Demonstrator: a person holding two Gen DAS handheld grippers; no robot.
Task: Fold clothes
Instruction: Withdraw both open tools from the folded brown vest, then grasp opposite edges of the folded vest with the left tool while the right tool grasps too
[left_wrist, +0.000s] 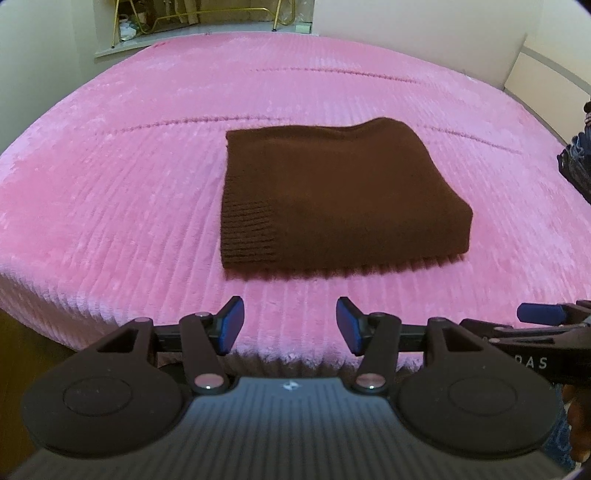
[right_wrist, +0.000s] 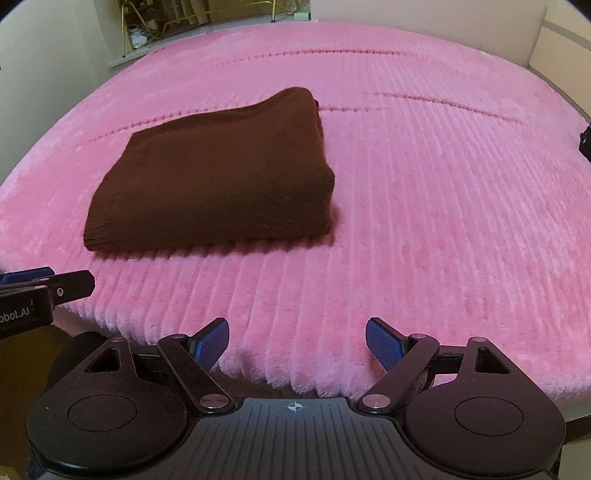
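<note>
The brown sweater (left_wrist: 332, 195) lies on the pink bed cover (left_wrist: 110, 166) as a neat, thick rectangle, with the ribbed hem on its near left corner. It sits in the middle of the bed, well apart from both tools. In my judgement the folding of this piece is already finished, or very close to it.

The left gripper (left_wrist: 290, 326) hangs above the near edge of the bed with its jaws apart and nothing between them. The right gripper (right_wrist: 295, 341) is just beside it, also with the jaws apart and empty (its blue pads (right_wrist: 210, 341) are clearly visible). Neither one touches the sweater.

The next move probably calls for one of two things: a light press to flatten the top layer, which bulges a little at the far right corner, or a reach to the next garment. At the right border of the left view some dark cloth (left_wrist: 576, 162) appears, but I cannot tell what it is.
</note>
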